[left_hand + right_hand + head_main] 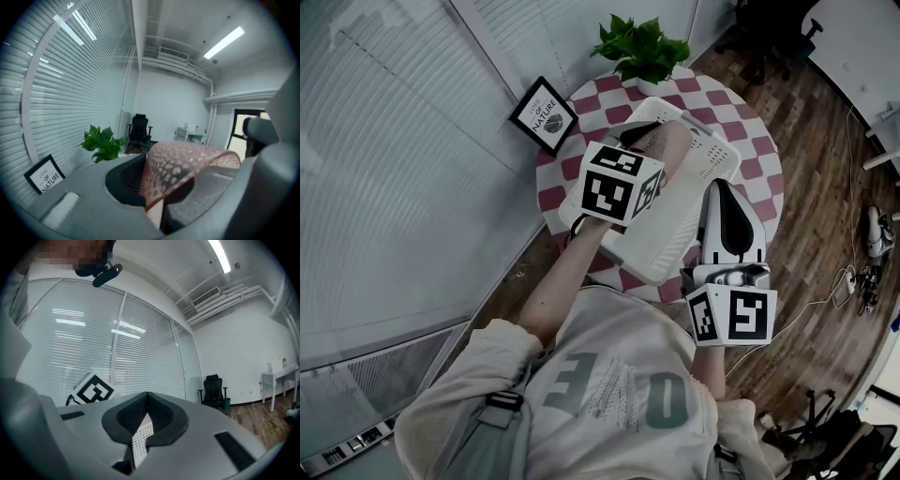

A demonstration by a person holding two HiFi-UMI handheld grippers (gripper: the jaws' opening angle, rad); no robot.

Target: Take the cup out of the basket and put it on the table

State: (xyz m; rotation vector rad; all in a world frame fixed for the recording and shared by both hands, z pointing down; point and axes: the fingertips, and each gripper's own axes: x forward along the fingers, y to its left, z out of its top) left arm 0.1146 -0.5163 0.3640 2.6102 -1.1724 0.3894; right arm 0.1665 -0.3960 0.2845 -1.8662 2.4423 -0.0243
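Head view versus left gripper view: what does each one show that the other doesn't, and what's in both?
Only the head view: the white basket on the checkered table, the right gripper at the basket's edge, the wooden floor, and the person's arms and shirt.
Only the left gripper view: a black office chair, ceiling lights, and the jaws closed on the cup's rim.
Both: the speckled cup held by the left gripper, the plant, the framed sign and the window blinds.
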